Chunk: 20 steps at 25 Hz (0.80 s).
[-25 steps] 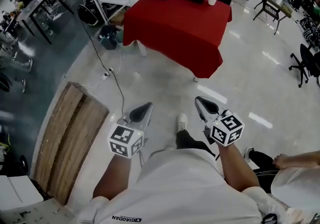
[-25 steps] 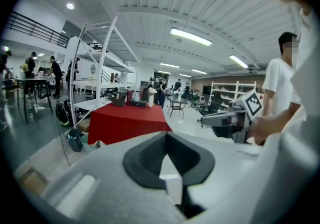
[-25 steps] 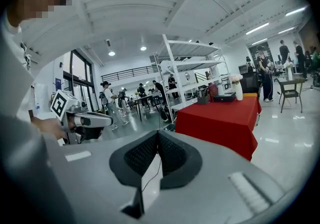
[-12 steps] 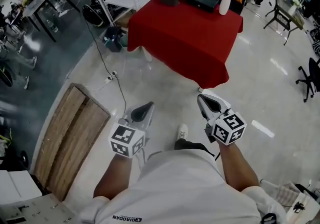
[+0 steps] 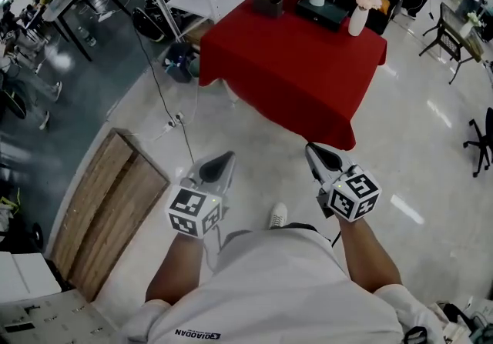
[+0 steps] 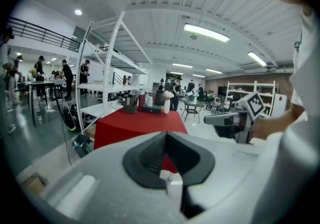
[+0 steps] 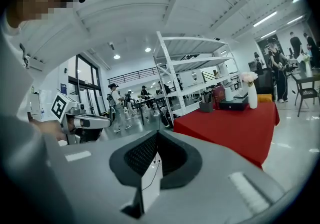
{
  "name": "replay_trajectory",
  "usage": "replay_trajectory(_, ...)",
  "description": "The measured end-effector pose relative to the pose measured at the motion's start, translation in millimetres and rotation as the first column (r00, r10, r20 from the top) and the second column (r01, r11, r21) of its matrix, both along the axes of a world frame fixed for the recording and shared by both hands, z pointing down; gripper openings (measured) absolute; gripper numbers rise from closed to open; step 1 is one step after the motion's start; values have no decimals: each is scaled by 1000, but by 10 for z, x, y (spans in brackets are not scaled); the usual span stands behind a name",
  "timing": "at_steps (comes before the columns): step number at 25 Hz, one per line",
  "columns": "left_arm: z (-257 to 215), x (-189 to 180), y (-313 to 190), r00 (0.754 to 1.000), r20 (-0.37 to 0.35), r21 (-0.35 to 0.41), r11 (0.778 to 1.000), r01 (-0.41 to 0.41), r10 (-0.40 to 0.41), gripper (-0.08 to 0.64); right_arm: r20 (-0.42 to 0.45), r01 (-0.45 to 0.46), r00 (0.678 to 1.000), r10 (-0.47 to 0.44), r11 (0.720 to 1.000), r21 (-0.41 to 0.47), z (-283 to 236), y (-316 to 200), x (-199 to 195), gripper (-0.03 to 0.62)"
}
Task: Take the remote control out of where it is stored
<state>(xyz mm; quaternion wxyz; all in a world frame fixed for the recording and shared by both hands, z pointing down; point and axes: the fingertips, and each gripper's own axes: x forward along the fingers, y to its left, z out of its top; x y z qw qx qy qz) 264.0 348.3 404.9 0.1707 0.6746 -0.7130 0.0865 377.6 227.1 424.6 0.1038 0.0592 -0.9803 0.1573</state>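
Left hand-held gripper (image 5: 228,158) and right hand-held gripper (image 5: 311,150): two in all, jaws closed together, each empty. One red-clothed worktop (image 5: 296,65) lies ahead of both, nearer than a second ago. At its far edge stand one dark box (image 5: 323,13) and one white vase (image 5: 359,21); the remote control cannot be made out.

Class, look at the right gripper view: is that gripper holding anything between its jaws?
No, the right gripper has its jaws closed together with nothing between them, and the red-covered table stands well beyond it.
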Motion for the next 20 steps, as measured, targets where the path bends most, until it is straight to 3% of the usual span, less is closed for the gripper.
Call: replay_trajectory(20,64,-116,-481,1000,22,-61,998,22,-21,2,15,48,999,-47,998,-42,135,-525,-200,3)
